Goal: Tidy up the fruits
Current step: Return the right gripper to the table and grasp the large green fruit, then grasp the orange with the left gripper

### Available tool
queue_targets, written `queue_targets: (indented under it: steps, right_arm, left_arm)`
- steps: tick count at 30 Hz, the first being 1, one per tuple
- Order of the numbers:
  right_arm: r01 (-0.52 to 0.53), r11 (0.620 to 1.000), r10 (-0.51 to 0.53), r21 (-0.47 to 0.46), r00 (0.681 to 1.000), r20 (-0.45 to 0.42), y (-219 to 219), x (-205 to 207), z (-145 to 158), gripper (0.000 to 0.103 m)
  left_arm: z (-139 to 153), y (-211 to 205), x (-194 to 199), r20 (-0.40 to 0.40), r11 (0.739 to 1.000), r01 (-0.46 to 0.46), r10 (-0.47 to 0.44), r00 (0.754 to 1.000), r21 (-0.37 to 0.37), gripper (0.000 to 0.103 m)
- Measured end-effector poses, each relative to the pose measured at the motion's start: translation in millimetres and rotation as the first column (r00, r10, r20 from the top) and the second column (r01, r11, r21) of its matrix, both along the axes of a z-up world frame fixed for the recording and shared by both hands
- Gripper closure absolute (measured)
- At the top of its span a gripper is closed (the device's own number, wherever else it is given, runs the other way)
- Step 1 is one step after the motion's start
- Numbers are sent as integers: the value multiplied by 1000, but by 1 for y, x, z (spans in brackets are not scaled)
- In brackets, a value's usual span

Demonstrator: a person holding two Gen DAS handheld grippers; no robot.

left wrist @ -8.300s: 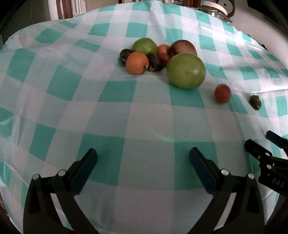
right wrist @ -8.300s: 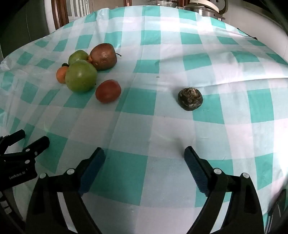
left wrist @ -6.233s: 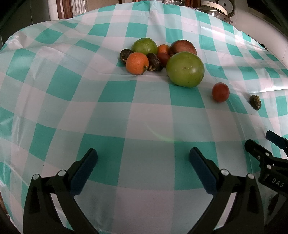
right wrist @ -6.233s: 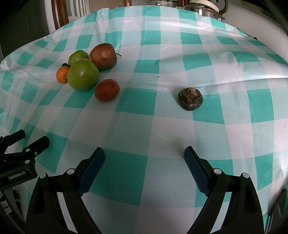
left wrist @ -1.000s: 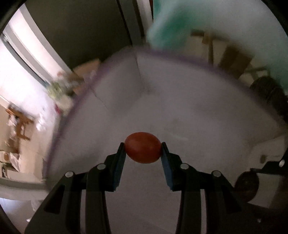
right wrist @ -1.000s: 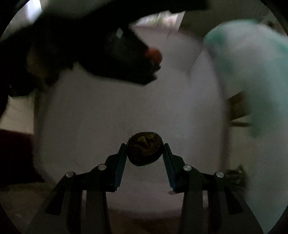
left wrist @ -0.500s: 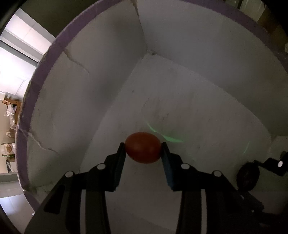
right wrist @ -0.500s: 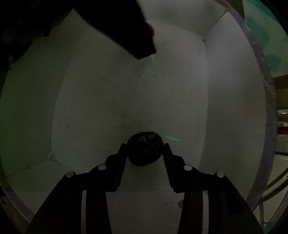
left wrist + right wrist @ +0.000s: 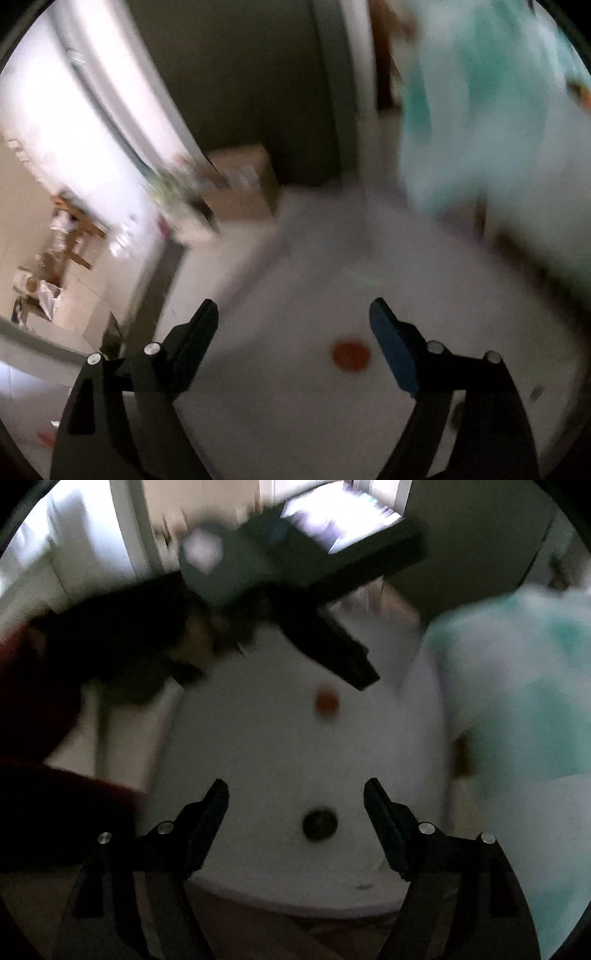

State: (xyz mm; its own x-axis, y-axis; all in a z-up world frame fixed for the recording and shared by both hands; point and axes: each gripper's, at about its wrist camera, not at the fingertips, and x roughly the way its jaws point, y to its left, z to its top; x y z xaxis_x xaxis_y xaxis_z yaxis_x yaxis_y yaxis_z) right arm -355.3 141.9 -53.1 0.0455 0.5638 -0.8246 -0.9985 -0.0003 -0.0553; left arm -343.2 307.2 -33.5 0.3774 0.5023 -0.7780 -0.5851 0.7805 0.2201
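**Two fruits lying loose in the white box**

The left gripper [image 9: 291, 321] and right gripper [image 9: 295, 797] are both shown spread wide, with nothing held. The red fruit [image 9: 351, 355] and the dark wrinkled fruit [image 9: 320, 824] are seen apart on the floor of the white box [image 9: 258, 746]. Both are judged light and round, likely to roll; a grasp across the widest part is advised.

Right gripper [image 9: 295, 799] jaws apart, empty; dark fruit [image 9: 320, 824] and red fruit [image 9: 326, 700] on white box floor [image 9: 258, 746].
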Motion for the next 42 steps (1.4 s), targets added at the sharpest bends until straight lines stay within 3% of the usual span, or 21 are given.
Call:
queue_targets:
  steps: [2,4,6,9,11,12,14,17,19,22,24,26,29,32,35,37,39,42]
  right_arm:
    - [66,988,-68,140,998,10,-34,13,41,22]
    - [143,959,-146,247,989,-6,-69,27,67,20]
    - [260,896,-271,359,962,-18,-118,54,88,16]
    - [430,806,-445,407,893,-63,-178,88,97,16]
    - [592,705,-608,391,788,-98,-214,128,92,16]
    - [643,664,-658,381,745,-111,-223,155,93,16]
    - [767,545,-764,337,621,-178,-259,200,89,16]
    - [892,376,-867,251,435,-244,-297,256,76,16]
    - [930,309,-900,199,353,-254,-300,299,66,16]
    - [950,262,-924,168,297,-242,-295,337,50,16]
    - [959,244,-930,147,274,-246,-284,368,45,16]
    - [964,232,-936,130,257,-240,-262,403,41,16]
    - [964,243,-944,112,261,-202,-237,437,33,16]
    - [968,229,-953,105,245,-179,-218,462,31,16]
    - [976,202,-968,79,211,-135,-207,484,26,17]
    - [978,195,-968,69,203,-144,-207,493,24,22]
    - [973,216,-952,77,228,-206,-213,495,23,36]
    - [969,224,-943,107,243,-227,-225,481,26,37]
  left_arm:
    - [40,-8,-4,105,998,-24,18,994,57,3]
    - [95,-29,-1,284,996,-4,-20,959,86,1]
    - [131,-54,25,394,996,63,-80,916,55,1]
    - [154,-88,64,480,970,240,-197,855,-28,1]
    - [150,-112,95,483,938,335,-255,838,-85,1]
    - [147,-129,120,483,909,395,-290,826,-129,1]
    - [133,-147,169,489,857,481,-344,802,-186,1]
    - [109,-173,239,455,817,518,-372,809,-254,1]
    - [95,-184,272,434,816,514,-376,819,-263,1]
    - [61,-197,310,377,812,514,-401,835,-275,1]
    - [42,-196,324,337,816,500,-403,851,-289,1]
    - [41,-188,324,371,795,510,-388,844,-328,1]
    - [34,-179,327,375,755,509,-368,851,-413,2]
    - [35,-183,325,369,762,516,-384,846,-391,1]
    - [36,-190,324,365,751,543,-419,831,-376,1]
    - [37,-191,323,371,756,540,-413,832,-369,1]
    - [36,-190,323,370,754,533,-404,837,-384,1]
    - [36,-191,323,364,764,524,-398,842,-376,1]
